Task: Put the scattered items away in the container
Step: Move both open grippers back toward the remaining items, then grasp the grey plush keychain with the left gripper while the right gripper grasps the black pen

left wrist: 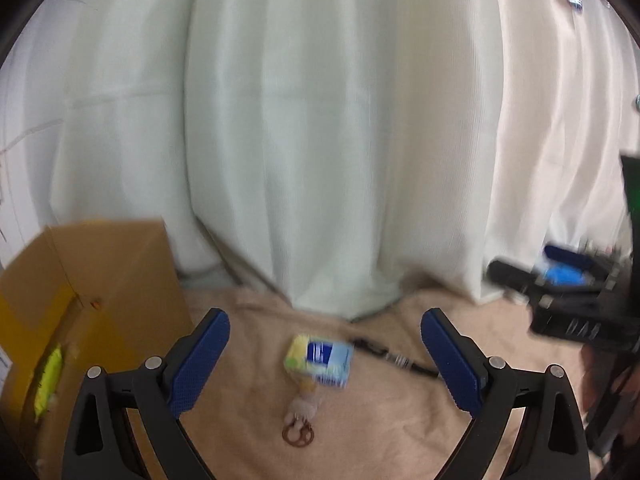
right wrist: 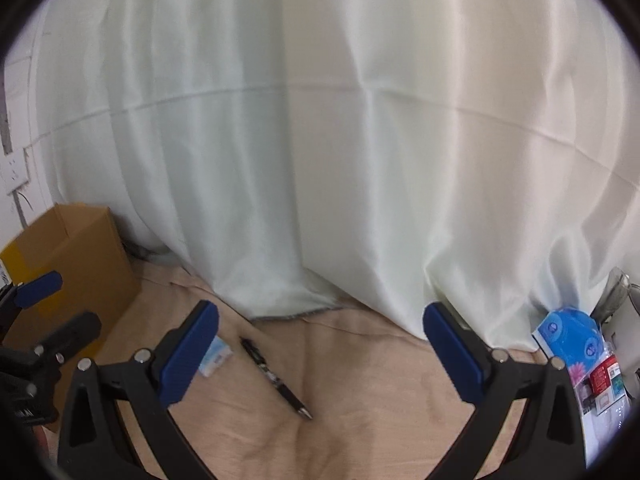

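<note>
Both tongs are spread wide and empty. Left tongs (left wrist: pixel 325 364) hang right over the small yellow-and-blue packet (left wrist: pixel 319 359), which lies on the beige cloth (left wrist: pixel 248 420) just right of the open brown cardboard box (left wrist: pixel 100 280). I'd drop straight down, square the blue pads on its short sides, then pinch gently. Right tongs (right wrist: pixel 321 360) hover near the black pen (right wrist: pixel 276 376).

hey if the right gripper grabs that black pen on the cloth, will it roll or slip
The pen is slim and round, so a nudge would probably roll it, though the soft cloth should slow that. Its smooth barrel may slip or pivot unless the open right gripper closes across its middle.
</note>
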Demonstrator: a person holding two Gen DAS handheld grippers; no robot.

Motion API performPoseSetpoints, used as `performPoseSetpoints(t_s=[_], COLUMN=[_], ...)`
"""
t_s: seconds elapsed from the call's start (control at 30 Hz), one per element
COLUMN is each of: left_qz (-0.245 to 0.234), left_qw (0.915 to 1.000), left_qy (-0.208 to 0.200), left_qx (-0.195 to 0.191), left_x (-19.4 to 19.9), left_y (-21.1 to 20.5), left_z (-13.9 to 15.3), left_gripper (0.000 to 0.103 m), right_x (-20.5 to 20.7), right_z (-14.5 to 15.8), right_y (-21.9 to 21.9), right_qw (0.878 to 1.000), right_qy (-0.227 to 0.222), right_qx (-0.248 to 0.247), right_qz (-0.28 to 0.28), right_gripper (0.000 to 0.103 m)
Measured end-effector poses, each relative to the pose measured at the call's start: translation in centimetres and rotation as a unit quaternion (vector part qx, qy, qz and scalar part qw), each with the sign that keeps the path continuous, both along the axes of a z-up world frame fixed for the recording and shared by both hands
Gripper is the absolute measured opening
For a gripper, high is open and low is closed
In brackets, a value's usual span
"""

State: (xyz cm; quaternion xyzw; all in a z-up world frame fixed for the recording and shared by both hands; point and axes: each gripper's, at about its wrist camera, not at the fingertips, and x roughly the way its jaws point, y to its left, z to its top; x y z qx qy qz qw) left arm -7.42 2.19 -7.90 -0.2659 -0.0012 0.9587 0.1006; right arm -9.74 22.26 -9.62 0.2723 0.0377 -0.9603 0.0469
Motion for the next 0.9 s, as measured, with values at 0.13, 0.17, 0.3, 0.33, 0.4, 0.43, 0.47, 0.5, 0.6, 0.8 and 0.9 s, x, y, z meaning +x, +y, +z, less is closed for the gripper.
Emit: performPoseSetpoints(t_s=[0.13,0.17,0.3,0.33,0.4,0.43,0.47,0.5,0.6,0.8,0.9], left_qz=[-0.005,-0.013,-0.026,-0.03,-0.037,-0.036,-0.034,-0.038,-0.041,-0.056,-0.063], left_qw=[0.9979,0.9965,0.9943,0.9938,0.9931,0.9914,0.9906,0.9901,0.9873,0.9801,0.9789], left_qy=[-0.065,-0.083,-0.09,-0.088,-0.083,-0.093,-0.095,-0.099,-0.126,-0.169,-0.178], left_qx=[0.001,0.001,-0.052,-0.061,-0.073,-0.085,-0.091,-0.092,-0.087,-0.088,-0.077], left_x=[-1.8,-2.2,-2.4,-2.3,-2.5,-2.9,-3.3,-3.5,-4.5,-5.9,-6.0], left_y=[0.0,0.0,0.5,0.6,0.5,0.5,0.6,0.6,0.6,0.8,0.6], left_z=[-4.3,-5.2,-7.1,-7.2,-7.7,-8.2,-8.6,-9.0,-10.0,-12.2,-12.6], left_gripper=[0.097,0.097,0.096,0.096,0.096,0.096,0.096,0.094,0.087,0.051,0.041], right_x=[-1.2,-1.3,-2.3,-2.8,-3.4,-3.6,-3.8,-4.1,-4.8,-5.7,-5.9], right_z=[-1.8,-2.2,-3.7,-4.1,-4.7,-5.3,-5.6,-6.1,-7.1,-8.5,-8.7], right_y=[-0.1,-0.2,-0.4,-0.8,-1.2,-1.3,-1.5,-1.7,-1.8,-1.8,-1.4], right_qw=[0.999,0.999,0.998,0.998,0.996,0.996,0.995,0.994,0.993,0.991,0.99], right_qy=[-0.012,-0.012,-0.034,-0.039,-0.049,-0.053,-0.058,-0.063,-0.076,-0.093,-0.101], right_qx=[0.027,0.033,0.022,0.02,0.019,0.022,0.027,0.032,0.031,0.039,0.037], right_qz=[0.024,0.031,0.049,0.052,0.065,0.067,0.073,0.077,0.083,0.087,0.087], right_gripper=[0.103,0.103,0.103,0.103,0.103,0.103,0.103,0.103,0.103,0.103,0.103])
